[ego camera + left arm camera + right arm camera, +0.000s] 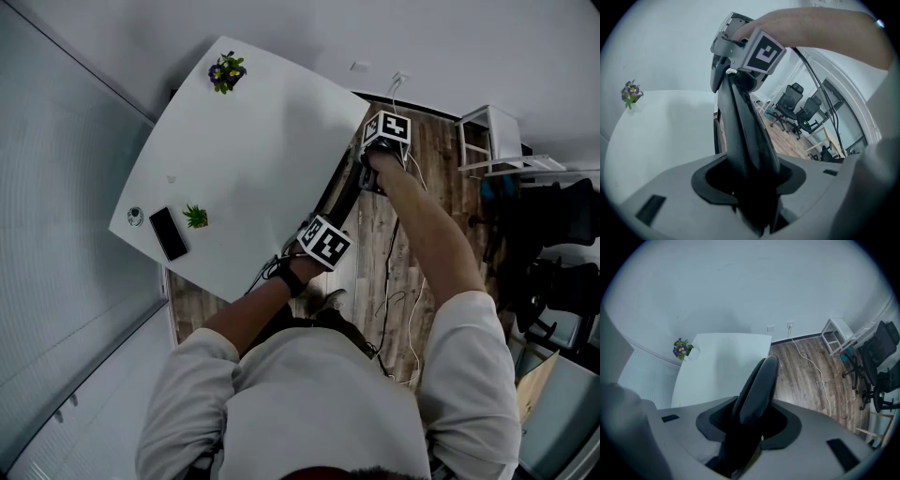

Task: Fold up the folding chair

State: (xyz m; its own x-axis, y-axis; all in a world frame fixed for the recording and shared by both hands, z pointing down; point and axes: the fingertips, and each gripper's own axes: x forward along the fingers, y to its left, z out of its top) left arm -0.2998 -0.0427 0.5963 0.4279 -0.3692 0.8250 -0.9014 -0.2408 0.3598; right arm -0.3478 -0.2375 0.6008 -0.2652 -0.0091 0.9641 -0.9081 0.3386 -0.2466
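Note:
The folding chair [344,199] is black and folded flat, standing on edge beside the white table [253,141]. My left gripper [323,242] is shut on its lower part; in the left gripper view the dark panel [745,136] fills the jaws [750,187] and runs up to my right gripper [729,75]. My right gripper [384,131] sits at the chair's far top end. In the right gripper view the rounded chair edge [757,385] stands between the jaws [750,427] with dark gaps at its sides, so they look open around it.
On the table lie a black phone [169,232], a small green plant [195,217], a round object [136,217] and a flower pot [226,71]. Cables [394,272] trail over the wood floor. A white shelf [492,136] and office chairs [562,244] stand at the right.

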